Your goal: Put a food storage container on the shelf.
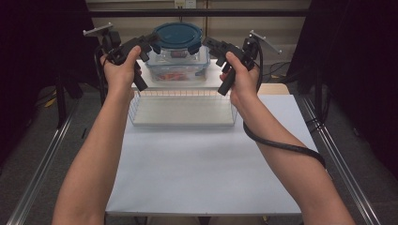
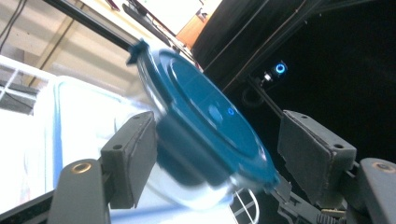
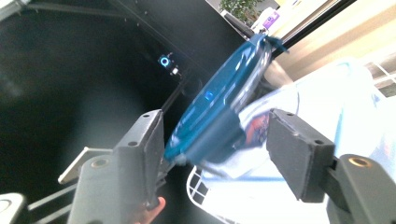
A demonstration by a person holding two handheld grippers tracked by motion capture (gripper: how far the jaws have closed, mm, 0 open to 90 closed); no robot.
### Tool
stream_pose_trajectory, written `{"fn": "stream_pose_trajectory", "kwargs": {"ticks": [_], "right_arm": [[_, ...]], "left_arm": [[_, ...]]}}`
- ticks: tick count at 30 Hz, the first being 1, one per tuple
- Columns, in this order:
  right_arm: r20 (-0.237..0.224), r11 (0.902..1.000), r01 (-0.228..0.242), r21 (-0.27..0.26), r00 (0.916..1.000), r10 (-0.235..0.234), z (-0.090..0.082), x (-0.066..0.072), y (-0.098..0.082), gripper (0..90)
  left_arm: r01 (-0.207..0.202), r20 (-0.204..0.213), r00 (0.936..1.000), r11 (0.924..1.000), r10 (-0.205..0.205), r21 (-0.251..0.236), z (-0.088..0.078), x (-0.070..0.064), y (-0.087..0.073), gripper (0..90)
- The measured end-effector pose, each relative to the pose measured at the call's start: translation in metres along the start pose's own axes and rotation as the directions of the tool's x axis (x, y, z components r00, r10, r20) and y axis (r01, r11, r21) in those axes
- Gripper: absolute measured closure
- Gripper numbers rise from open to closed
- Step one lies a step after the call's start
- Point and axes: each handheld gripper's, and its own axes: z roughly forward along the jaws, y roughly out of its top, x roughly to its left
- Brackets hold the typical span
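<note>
Reaching in from both sides, the left gripper (image 1: 149, 45) and the right gripper (image 1: 202, 46) flank a clear container (image 1: 180, 60) capped by a round teal lid (image 1: 178, 36). It stands on a white shelf (image 1: 212, 81) at the far end of the table (image 1: 202, 168), above a white wire basket (image 1: 183, 108). In each gripper view the fingers stand wide, a side latch of the lid lying between them — not pinched yet, as far as I can judge.

The container looks like glass or hard clear plastic: stiff, smooth-walled, probably slippery and fairly heavy, with something red inside. A squeeze on the bare wall would likely slide. The lid's rim and its protruding latches seem the better purchase — rigid, with an edge for the pads to catch. Taken on opposite sides and kept level, it should lift evenly; a one-sided hold would probably tip it.
</note>
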Motion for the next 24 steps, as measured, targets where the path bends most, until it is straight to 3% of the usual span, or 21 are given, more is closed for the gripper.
{"fn": "stream_pose_trajectory", "kwargs": {"ticks": [3, 10, 21, 24], "right_arm": [[-0.008, 0.9999, 0.014, 0.004, 0.9999, -0.014, -0.007, 0.001, -0.008, 32.0], [-0.020, 0.9992, 0.025, 0.032, 0.9995, -0.024, -0.024, -0.002, -0.030, 27.7], [-0.026, 0.9968, 0.048, 0.064, 0.9986, -0.046, -0.041, -0.005, -0.049, 22.0], [-0.034, 0.9953, 0.062, 0.075, 0.9977, -0.059, -0.044, -0.006, -0.053, 21.4]], "left_arm": [[-0.037, 0.000, 0.9993, 0.9993, 0.037, 0.009, -0.007, -0.002, -0.008, 26.2], [-0.031, 0.029, 0.9991, 0.9995, 0.031, 0.010, -0.021, -0.003, -0.032, 23.8], [-0.076, 0.045, 0.9962, 0.9965, 0.074, 0.035, -0.029, -0.003, -0.063, 22.2], [-0.055, 0.060, 0.9968, 0.9976, 0.052, 0.042, -0.029, 0.000, -0.069, 21.4]]}}
